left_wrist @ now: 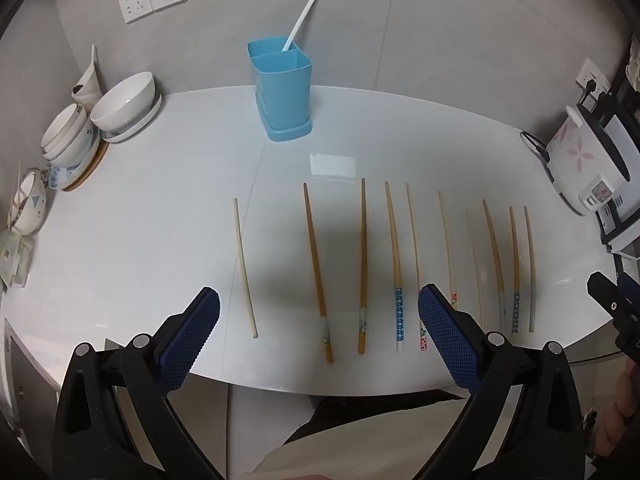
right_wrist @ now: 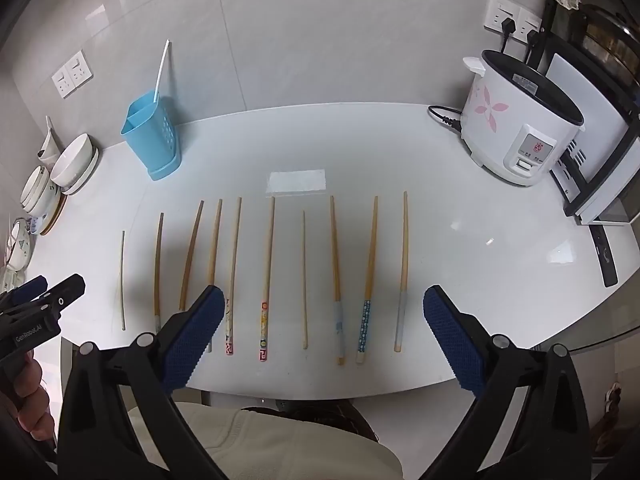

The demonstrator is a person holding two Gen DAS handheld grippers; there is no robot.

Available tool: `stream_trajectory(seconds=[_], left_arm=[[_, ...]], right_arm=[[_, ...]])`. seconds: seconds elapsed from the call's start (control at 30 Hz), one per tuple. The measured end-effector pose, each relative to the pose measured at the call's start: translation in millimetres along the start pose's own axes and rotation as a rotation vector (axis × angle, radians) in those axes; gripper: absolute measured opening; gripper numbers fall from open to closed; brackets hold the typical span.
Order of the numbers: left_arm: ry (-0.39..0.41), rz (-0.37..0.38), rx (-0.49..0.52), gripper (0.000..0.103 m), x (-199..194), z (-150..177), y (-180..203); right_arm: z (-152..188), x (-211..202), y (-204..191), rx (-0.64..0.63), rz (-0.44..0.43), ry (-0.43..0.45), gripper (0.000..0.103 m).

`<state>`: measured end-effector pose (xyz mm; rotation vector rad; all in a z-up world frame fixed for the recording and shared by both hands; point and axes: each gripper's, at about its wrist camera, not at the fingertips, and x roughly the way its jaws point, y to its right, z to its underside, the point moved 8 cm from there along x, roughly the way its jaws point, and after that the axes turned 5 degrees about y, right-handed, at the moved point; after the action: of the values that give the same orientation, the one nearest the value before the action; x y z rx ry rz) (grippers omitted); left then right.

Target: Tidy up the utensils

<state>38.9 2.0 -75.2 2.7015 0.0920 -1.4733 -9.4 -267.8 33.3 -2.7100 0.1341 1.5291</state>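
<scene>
Stacked bowls (left_wrist: 120,104) far left by the wall. Blue two-compartment holder (left_wrist: 282,92) upright at the back; one white chopstick (left_wrist: 302,18) leans in its rear compartment, front compartment looks empty. Chopsticks (right_wrist: 268,276) lie in a row on the countertop (right_wrist: 460,248). Left gripper (left_wrist: 318,334) and right gripper (right_wrist: 322,334) hover, jaws spread, nothing between. Rice cooker (right_wrist: 516,128) far right.

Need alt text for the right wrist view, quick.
Ten chopsticks lie side by side on a white table, under the open, empty right tool. A blue holder stands far left, a rice cooker far right.
</scene>
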Motion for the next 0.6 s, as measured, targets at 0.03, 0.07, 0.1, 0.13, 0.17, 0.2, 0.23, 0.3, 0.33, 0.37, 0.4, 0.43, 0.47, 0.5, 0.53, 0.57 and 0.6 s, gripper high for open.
stream_trajectory(seconds=[0.03,0.07,0.1,0.13,0.17,0.2,0.23,0.3,0.33,0.37,0.4,0.43,0.47,0.5,0.53,0.57,0.6], left_arm=[[0.000,0.000,0.005,0.097,-3,-2,0],[0.001,-0.001,0.006,0.097,-4,-1,0],[0.002,-0.001,0.006,0.097,-4,-1,0],[0.002,-0.001,0.006,0.097,-5,-1,0],[0.001,-0.001,0.008,0.097,-4,0,1],[0.002,0.000,0.008,0.097,-5,0,0],[0.002,0.000,0.007,0.097,-5,0,0],[0.001,0.001,0.007,0.097,-4,1,1],[0.001,0.001,0.007,0.097,-4,1,2],[0.002,0.001,0.008,0.097,-4,2,2],[0.002,0.003,0.009,0.097,-4,3,2],[0.003,0.003,0.009,0.097,-4,2,3],[0.004,0.003,0.010,0.097,-4,3,3],[0.004,0.003,0.011,0.097,-4,2,4],[0.004,0.005,0.011,0.097,-4,3,4],[0.004,0.006,0.010,0.097,-4,4,4],[0.003,0.006,0.010,0.097,-4,3,5]], right_arm=[[0,0,0,0.000,0.000,0.000,0.096],[0,0,1,-0.001,-0.001,0.000,0.096],[-1,0,1,-0.001,-0.001,0.000,0.096],[-1,0,1,0.000,-0.002,-0.001,0.096],[-1,0,2,0.000,-0.003,-0.002,0.096],[-4,7,1,0.000,-0.003,-0.002,0.096],[-4,6,1,0.000,-0.003,-0.002,0.096],[-2,8,-2,0.000,-0.004,-0.004,0.096],[-2,10,-3,0.000,-0.004,-0.006,0.096],[-2,11,-3,0.001,-0.004,-0.007,0.096],[1,7,-2,0.002,-0.005,-0.007,0.096],[0,7,-2,0.002,-0.004,-0.007,0.096],[0,7,-3,0.001,-0.005,-0.007,0.096],[1,6,-2,0.002,-0.005,-0.007,0.096],[1,7,-2,0.002,-0.004,-0.008,0.096],[1,7,-2,0.003,-0.005,-0.008,0.096],[-1,7,2,0.006,-0.007,-0.008,0.096]])
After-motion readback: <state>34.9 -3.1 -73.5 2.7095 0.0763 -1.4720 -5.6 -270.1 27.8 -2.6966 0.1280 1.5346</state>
